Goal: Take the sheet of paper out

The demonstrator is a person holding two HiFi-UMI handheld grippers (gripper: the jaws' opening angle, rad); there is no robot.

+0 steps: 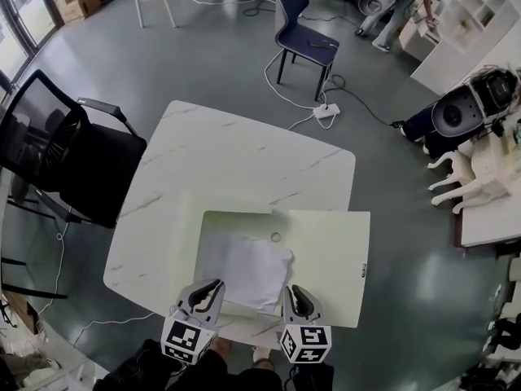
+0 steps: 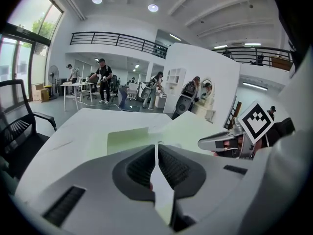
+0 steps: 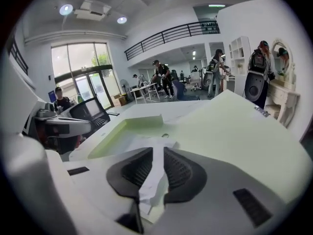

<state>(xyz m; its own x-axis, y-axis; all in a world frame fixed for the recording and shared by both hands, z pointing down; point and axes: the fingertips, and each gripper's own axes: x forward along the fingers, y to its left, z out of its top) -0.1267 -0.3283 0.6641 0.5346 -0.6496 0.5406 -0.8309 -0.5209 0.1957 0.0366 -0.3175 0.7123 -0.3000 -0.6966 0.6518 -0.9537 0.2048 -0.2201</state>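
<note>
A pale green folder (image 1: 326, 251) lies open on the white marble table (image 1: 236, 153). The white sheet of paper (image 1: 244, 271) rests on its left half, with its near edge lifted toward me. My left gripper (image 1: 212, 286) is shut on the sheet's near left edge; in the left gripper view a strip of paper (image 2: 164, 195) runs between the closed pads (image 2: 156, 148). My right gripper (image 1: 295, 292) is at the near right edge. There the paper (image 3: 151, 180) lies crumpled in a narrow gap between pads that stand slightly apart (image 3: 157, 153).
A black mesh office chair (image 1: 73, 153) stands against the table's left side. Beyond the table are a blue chair (image 1: 301, 27) and a power strip with cables (image 1: 326, 111) on the floor. A dark round machine (image 1: 472, 108) and white figures (image 1: 480, 169) are at the right.
</note>
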